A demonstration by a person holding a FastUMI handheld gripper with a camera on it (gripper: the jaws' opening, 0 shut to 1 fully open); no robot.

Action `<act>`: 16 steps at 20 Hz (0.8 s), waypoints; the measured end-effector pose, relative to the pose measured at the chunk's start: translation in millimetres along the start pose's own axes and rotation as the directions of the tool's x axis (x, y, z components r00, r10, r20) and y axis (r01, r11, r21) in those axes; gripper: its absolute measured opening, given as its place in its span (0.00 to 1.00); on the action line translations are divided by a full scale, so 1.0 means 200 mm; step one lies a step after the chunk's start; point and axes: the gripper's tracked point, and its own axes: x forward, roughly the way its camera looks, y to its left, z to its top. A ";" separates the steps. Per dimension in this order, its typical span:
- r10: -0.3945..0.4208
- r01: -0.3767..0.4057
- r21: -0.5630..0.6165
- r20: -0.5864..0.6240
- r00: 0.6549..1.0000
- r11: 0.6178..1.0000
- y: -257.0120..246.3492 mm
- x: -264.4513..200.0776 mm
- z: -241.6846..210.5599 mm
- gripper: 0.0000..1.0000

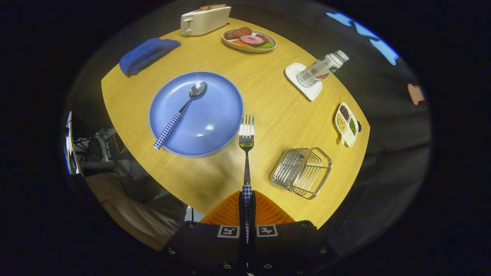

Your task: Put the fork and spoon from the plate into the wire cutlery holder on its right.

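Note:
My gripper [247, 209] is shut on the fork [246, 145], gripping its blue-checked handle; the steel tines point forward, high above the table. The fork hangs over the wood between the blue plate [215, 115] and the wire cutlery holder [303, 171]. A spoon [183, 110] with the same checked handle lies across the plate, bowl toward the far side. The holder stands empty, ahead and right of the fingers, near the table's edge.
On the round wooden table [268, 99] are a folded blue cloth [147, 54], a white toaster [205, 20], a plate of food [249, 39], a bottle [320, 69] on a white coaster, and a small divided dish [347, 123] beyond the holder.

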 end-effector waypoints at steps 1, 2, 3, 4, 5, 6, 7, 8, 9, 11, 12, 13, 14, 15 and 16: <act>0.002 -0.002 0.015 -0.011 1.000 1.000 -0.03 -0.02 -0.03 0.02; 0.002 -0.002 0.028 -0.025 1.000 1.000 -0.07 -0.04 -0.07 0.02; -0.003 0.005 0.033 -0.042 0.999 0.999 -0.10 -0.05 -0.11 0.02; -0.012 0.014 0.033 -0.052 0.999 0.999 -0.14 -0.07 -0.13 0.02; -0.024 0.026 0.030 -0.070 0.997 0.999 -0.18 -0.09 -0.16 0.02; -0.029 0.032 0.028 -0.088 0.996 0.999 -0.22 -0.09 -0.20 0.02; -0.023 0.026 0.032 -0.104 0.994 0.999 -0.23 -0.11 -0.22 0.02; -0.012 0.017 0.034 -0.122 0.992 0.999 -0.25 -0.11 -0.26 0.02; -0.004 0.010 0.039 -0.140 0.990 0.999 -0.28 -0.12 -0.28 0.02; 0.010 -0.002 0.042 -0.175 0.985 0.999 -0.32 -0.13 -0.32 0.02; -0.003 0.011 0.040 -0.194 0.981 0.999 -0.36 -0.13 -0.34 0.02; -0.022 0.029 0.031 -0.206 0.978 0.999 -0.41 -0.13 -0.35 0.02; -0.037 0.043 0.024 -0.218 0.975 0.999 -0.45 -0.12 -0.36 0.02; -0.037 0.045 0.027 -0.232 0.972 0.999 -0.47 -0.11 -0.36 0.02; -0.023 0.031 0.027 -0.247 0.969 0.999 -0.47 -0.11 -0.36 0.02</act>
